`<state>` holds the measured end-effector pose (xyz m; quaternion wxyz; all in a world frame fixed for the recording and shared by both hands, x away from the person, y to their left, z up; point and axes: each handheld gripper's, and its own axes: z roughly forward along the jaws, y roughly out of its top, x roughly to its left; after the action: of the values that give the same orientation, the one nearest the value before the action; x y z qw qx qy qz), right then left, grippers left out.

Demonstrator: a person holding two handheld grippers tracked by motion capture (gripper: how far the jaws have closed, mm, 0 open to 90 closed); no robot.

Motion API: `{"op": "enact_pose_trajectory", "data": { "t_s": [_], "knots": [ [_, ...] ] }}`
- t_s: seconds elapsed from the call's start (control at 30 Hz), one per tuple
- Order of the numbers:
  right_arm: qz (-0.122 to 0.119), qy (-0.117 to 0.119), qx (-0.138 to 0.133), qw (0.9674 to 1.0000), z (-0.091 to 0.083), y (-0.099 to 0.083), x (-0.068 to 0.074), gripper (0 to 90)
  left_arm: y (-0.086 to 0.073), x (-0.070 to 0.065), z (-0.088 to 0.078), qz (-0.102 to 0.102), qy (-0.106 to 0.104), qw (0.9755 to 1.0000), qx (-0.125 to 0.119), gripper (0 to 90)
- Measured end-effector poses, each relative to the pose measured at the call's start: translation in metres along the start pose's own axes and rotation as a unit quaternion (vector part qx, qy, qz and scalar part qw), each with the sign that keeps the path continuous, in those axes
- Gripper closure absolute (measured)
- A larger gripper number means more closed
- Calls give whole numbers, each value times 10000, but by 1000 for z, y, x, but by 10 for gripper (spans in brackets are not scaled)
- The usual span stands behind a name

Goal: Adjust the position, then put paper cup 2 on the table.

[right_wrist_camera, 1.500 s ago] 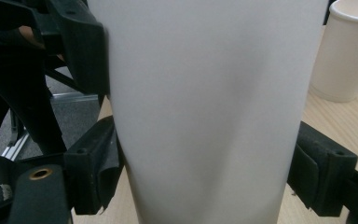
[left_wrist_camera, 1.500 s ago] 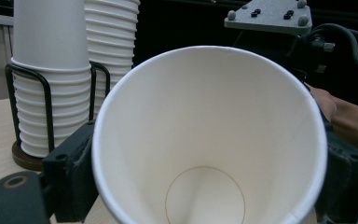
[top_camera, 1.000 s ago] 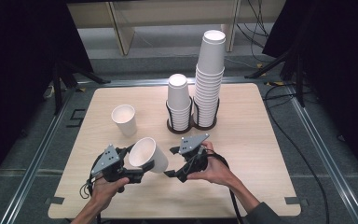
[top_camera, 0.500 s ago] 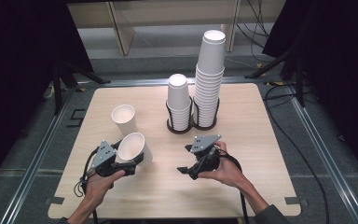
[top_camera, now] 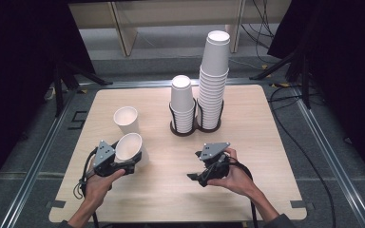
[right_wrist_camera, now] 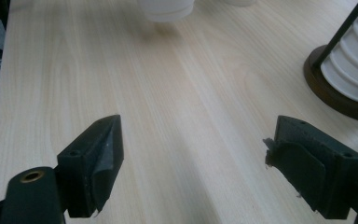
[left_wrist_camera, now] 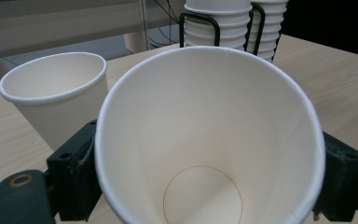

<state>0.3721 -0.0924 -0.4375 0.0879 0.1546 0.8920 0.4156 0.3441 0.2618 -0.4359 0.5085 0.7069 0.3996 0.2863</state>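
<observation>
The white paper cup point(top_camera: 129, 148) sits clamped in the left gripper point(top_camera: 123, 164), tilted with its mouth toward the camera, at about 8 o'clock on the pale wooden counter point(top_camera: 266, 142). Since a second ago it has travelled away from the right gripper point(top_camera: 204, 175) and lower, close to a second white paper cup point(top_camera: 125, 119) standing upright at 10 o'clock. The right gripper's jaws stand apart and empty (its part looks finished). Setting the held cup down beside the standing one likely comes next, well clear of the black wire holder's two stacks point(top_camera: 199, 104).
</observation>
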Motion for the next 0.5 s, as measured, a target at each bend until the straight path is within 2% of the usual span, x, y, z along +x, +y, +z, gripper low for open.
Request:
{"op": "enact_pose_trajectory", "data": {
  "t_s": [0.2, 0.5],
  "knots": [
    [-37, -75, 27, 10000, -6, -5, 2, 176, 0, 1, 5, -14, 52, 10000, 36, 136],
    [42, -113, 99, 9999, -11, -13, 5, 176, 4, 3, 20, -29, 100, 9999, 90, 136]
  ]
}}
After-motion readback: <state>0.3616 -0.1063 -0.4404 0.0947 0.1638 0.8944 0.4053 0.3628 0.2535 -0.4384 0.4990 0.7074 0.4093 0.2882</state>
